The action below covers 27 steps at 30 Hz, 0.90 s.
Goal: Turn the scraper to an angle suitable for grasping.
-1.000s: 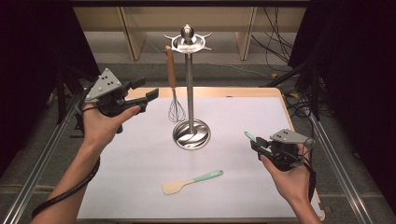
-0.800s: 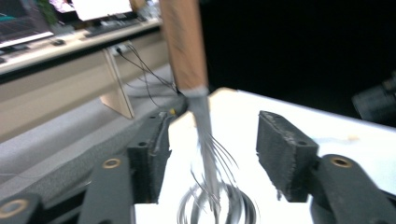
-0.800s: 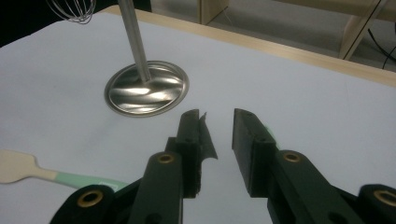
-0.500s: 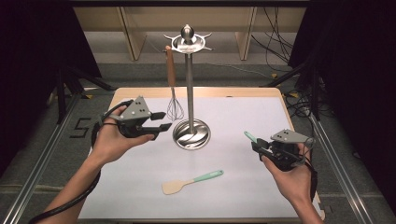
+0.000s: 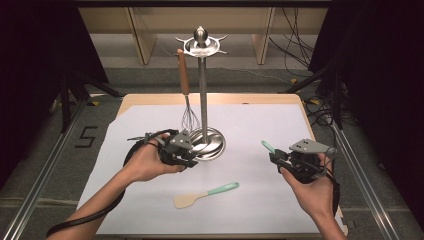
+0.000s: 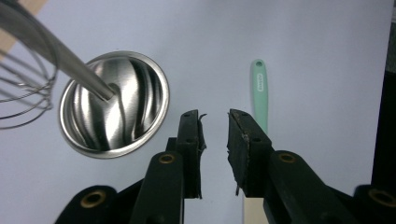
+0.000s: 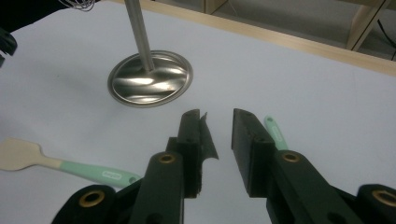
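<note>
The left gripper (image 5: 191, 156) (jaws spread, empty) hangs beside the stand base (image 5: 212, 144); the right gripper (image 5: 276, 156), also spread, is well apart from it.

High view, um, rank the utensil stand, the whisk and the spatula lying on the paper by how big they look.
1. utensil stand, tallest by far.
2. whisk.
3. spatula, slightly shorter-looking than the whisk though nearer the camera, so that pair is unsure.

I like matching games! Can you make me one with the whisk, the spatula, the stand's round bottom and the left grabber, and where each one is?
1 whisk
2 spatula
3 stand base
4 left gripper

a lies flat on the white sheet
b hangs from the stand
c open, above the table
d shiny disc under the pole

Pairs: 1-b, 2-a, 3-d, 4-c
</note>
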Each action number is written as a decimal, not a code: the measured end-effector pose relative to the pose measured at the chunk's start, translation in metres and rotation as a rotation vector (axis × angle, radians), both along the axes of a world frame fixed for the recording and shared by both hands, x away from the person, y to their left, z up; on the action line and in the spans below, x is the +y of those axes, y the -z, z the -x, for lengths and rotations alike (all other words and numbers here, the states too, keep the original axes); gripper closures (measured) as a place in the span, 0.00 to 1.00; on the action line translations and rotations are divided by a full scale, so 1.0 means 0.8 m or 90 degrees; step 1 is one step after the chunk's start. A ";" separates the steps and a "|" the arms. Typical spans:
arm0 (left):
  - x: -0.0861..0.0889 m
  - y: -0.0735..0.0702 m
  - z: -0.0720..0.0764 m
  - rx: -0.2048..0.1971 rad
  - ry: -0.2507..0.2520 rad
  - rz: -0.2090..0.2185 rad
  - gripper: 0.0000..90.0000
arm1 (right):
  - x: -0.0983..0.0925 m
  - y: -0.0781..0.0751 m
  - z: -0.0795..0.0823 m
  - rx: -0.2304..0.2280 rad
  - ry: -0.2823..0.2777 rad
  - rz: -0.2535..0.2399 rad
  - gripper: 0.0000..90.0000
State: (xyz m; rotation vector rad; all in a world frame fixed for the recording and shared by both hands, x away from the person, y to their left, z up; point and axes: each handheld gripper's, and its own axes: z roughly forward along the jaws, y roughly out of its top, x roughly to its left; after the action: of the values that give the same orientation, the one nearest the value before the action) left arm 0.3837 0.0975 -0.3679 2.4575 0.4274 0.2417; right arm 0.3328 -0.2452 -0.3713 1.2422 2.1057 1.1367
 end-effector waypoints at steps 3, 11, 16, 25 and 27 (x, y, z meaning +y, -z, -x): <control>-0.013 0.008 0.001 0.018 0.015 -0.020 0.84 | 0.000 0.001 -0.001 -0.008 0.001 -0.010 0.82; -0.037 0.029 0.000 0.056 0.058 -0.097 0.84 | 0.003 0.003 0.001 0.007 0.012 -0.012 0.82; -0.044 0.041 0.003 0.064 0.074 -0.115 0.84 | 0.000 0.002 -0.001 -0.003 -0.003 0.011 0.82; -0.046 0.060 0.009 0.092 0.069 -0.135 0.83 | 0.002 0.005 -0.001 -0.007 0.002 0.004 0.82; -0.048 0.064 0.011 0.097 0.071 -0.141 0.82 | 0.002 0.004 -0.001 0.000 -0.003 0.009 0.82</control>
State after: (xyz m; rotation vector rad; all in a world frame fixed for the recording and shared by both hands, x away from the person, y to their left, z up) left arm 0.3751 0.0594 -0.4188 2.7186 0.3420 0.0563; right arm 0.3337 -0.2439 -0.3743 1.2314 2.1151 1.1210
